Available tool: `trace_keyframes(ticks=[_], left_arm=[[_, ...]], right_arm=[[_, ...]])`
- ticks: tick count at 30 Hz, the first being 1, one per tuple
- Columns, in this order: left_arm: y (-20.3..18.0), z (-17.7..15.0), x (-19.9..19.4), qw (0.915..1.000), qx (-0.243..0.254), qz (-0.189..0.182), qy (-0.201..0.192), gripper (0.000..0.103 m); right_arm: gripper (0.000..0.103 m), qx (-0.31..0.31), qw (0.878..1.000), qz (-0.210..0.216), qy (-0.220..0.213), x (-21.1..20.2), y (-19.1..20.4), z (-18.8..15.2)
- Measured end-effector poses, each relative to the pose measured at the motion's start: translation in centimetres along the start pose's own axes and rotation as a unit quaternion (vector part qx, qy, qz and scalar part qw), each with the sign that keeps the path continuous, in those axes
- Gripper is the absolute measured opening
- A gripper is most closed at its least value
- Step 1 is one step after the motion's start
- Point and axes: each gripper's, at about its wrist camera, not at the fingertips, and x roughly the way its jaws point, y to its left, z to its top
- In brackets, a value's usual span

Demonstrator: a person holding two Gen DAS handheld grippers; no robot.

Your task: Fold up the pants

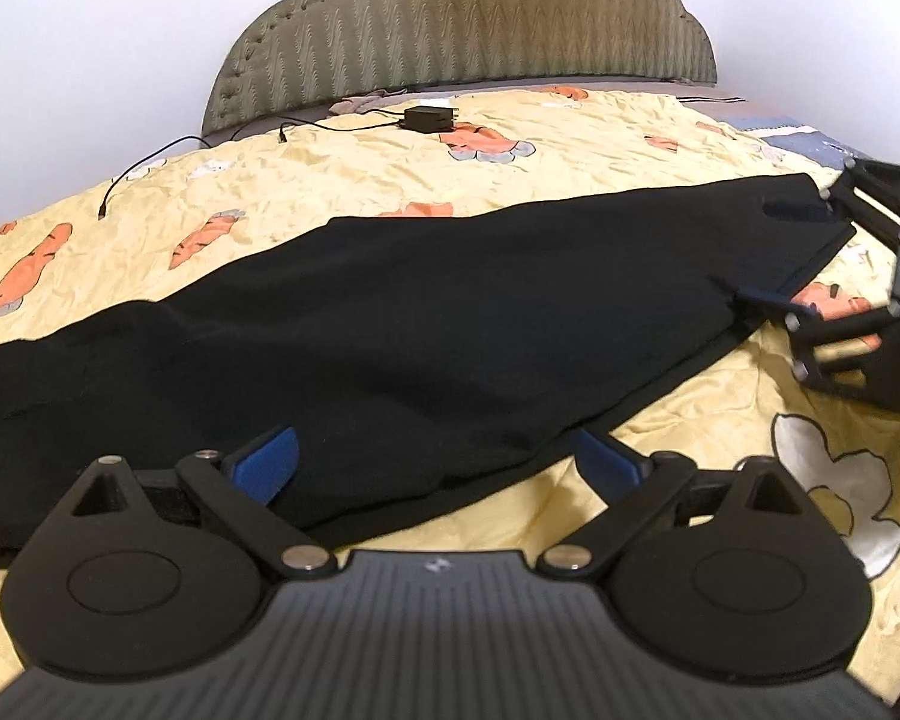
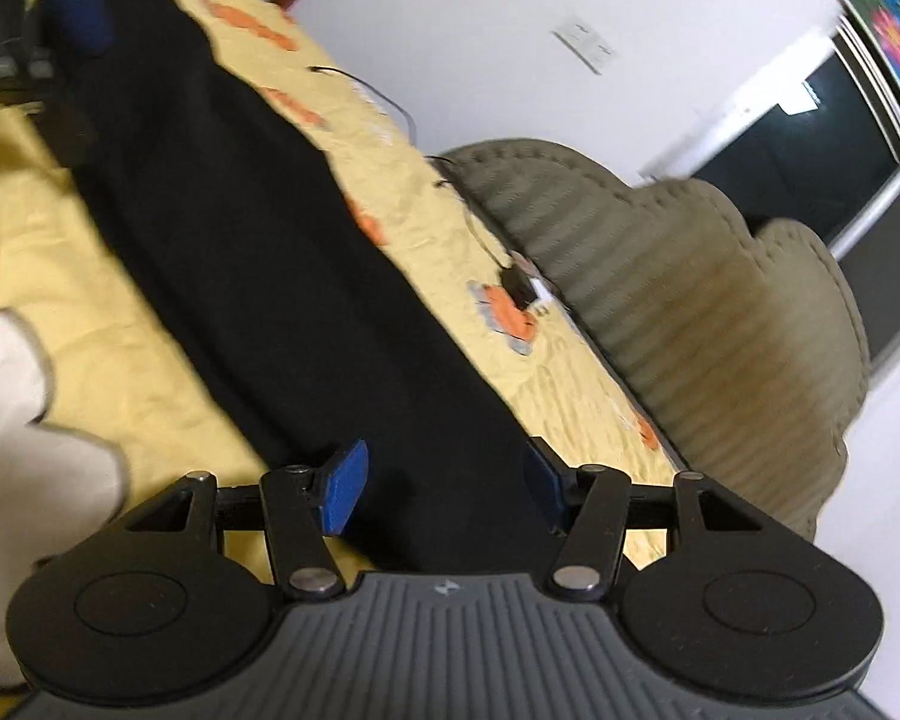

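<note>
Black pants (image 1: 390,312), soft matte cloth folded into one long strip, lie flat across a bed (image 1: 330,168) covered by a crinkled yellow quilt printed with orange carrots. Behind stands a padded, ribbed olive headboard (image 1: 468,18) with a scalloped outline. A small black box (image 1: 429,118) with thin cables rests on the quilt near it. The left gripper (image 1: 435,459) hovers at the strip's near edge, its blue-padded fingers (image 1: 273,462) spread and released. The right gripper (image 2: 444,483), at the wider end, has its fingers apart, gripping nothing.
</note>
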Motion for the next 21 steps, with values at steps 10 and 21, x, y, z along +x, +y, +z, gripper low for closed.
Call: trace_keyframes(ticks=[10, 21], left_arm=[[0.5, 0.0, 2.5, 0.9996, -0.009, -0.012, 0.022, 0.092], [2.1, 1.7, 1.7, 0.9960, -0.021, -0.085, 0.018, 0.050]], right_arm=[[0.057, -0.021, 1.000, 0.018, -0.015, 1.2, 0.2, 1.1], [0.084, 0.419, 0.846, 0.325, -0.053, 5.9, -15.2, 3.6]])
